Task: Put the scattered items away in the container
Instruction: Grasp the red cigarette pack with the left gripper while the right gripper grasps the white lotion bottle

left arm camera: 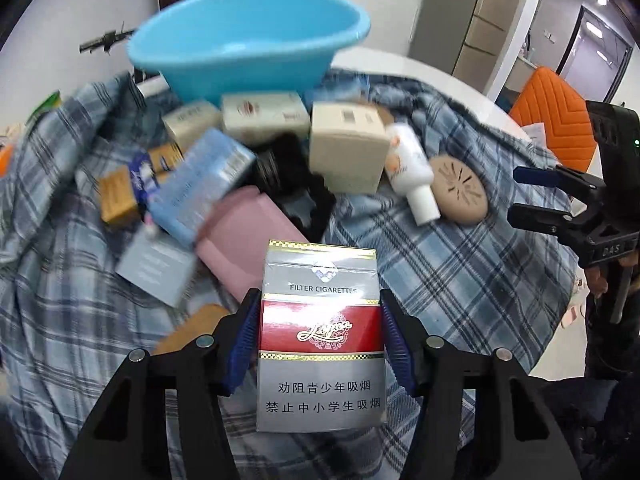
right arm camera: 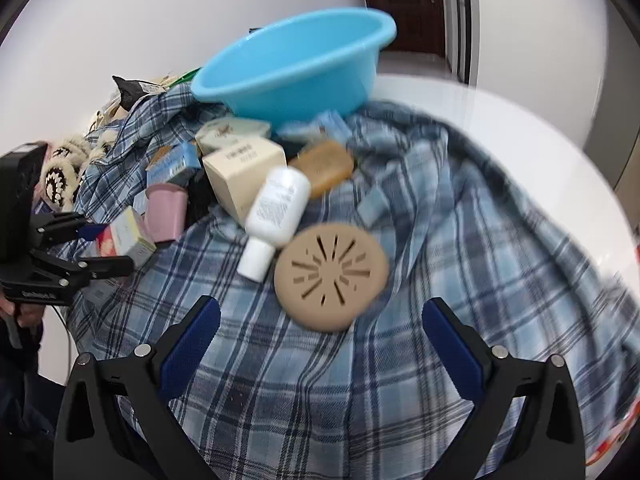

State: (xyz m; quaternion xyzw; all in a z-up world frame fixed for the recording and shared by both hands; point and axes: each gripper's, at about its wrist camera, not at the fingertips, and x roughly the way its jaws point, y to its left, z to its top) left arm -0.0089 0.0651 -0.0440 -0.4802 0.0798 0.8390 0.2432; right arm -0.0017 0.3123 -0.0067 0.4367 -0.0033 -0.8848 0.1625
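Observation:
My left gripper (left arm camera: pixel 318 300) is shut on a red and silver cigarette pack (left arm camera: pixel 320 360), held upright above the plaid cloth. Behind it stands the blue plastic basin (left arm camera: pixel 248 40), tilted on the pile. Before the basin lie scattered items: a beige box (left arm camera: pixel 348 148), a white bottle (left arm camera: pixel 412 168), a tan round slotted disc (left arm camera: pixel 460 190), a pink case (left arm camera: pixel 244 236) and a pale blue box (left arm camera: pixel 200 188). My right gripper (right arm camera: pixel 320 312) is open and holds nothing, just short of the tan disc (right arm camera: pixel 332 278) and the white bottle (right arm camera: pixel 276 208). The basin (right arm camera: pixel 296 68) is beyond them.
A blue plaid cloth (right arm camera: pixel 440 240) covers a round white table (right arm camera: pixel 520 128). More small boxes (left arm camera: pixel 264 116) crowd the basin's foot. An orange chair (left arm camera: pixel 556 116) stands at the far right. Knitted items (right arm camera: pixel 60 176) lie at the table's left edge.

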